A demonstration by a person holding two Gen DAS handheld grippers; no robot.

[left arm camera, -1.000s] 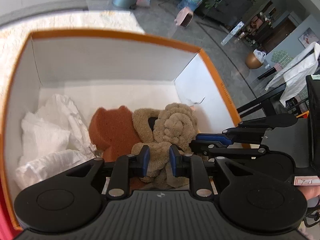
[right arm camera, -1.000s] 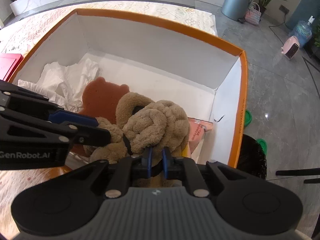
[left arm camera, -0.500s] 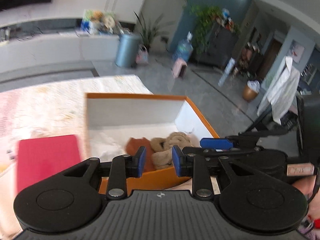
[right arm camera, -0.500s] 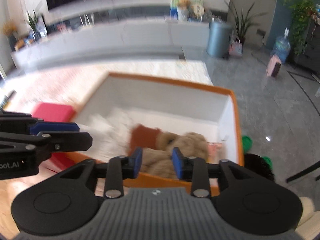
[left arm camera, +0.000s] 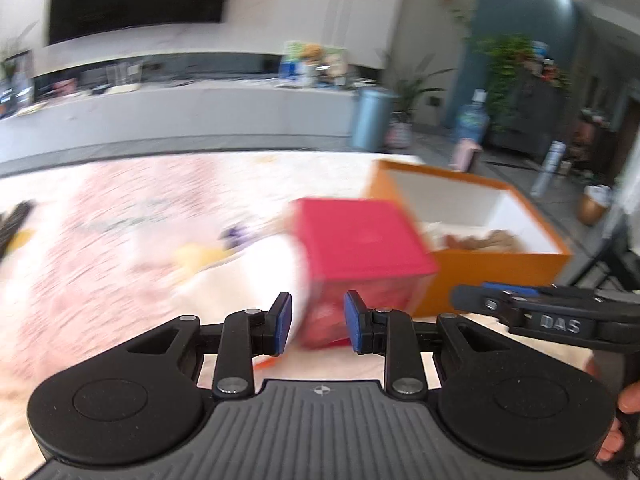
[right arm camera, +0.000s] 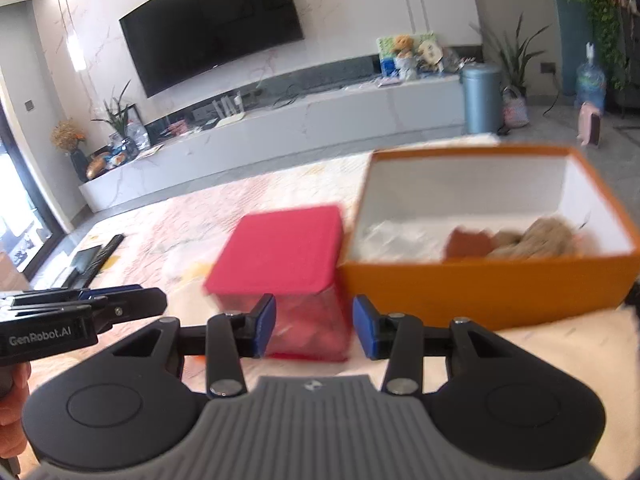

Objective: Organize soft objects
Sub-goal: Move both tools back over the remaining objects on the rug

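Orange cardboard box with a white lining (right arm camera: 488, 292) sits on the pale pink patterned desk (left arm camera: 120, 216) with its top open, presumably so soft things can be dropped in from above — and it already holds them. Against its left wall lies crumpled white tissue (right arm camera: 394, 236), beside that a rust-brown bear-shaped sponge (right arm camera: 468, 242), and at the right end a tan knotted plush toy (right arm camera: 544, 236), fuzzy and bundled, touching the sponge. All three rest low on the box floor, below the rim.

Just left of the box, touching or nearly touching its side, stands a red-lidded translucent red container (right arm camera: 288, 280); its contents are too blurred to name.

Both sets of tongs hang back from the box, above the near edge of the desk. The left tongs (left arm camera: 316, 322) are spread apart and grasp nothing; the right tongs (right arm camera: 314, 332) are likewise spread and empty — a sign, I judge, that the plush toy's placement is finished and the hands are free for whatever comes next
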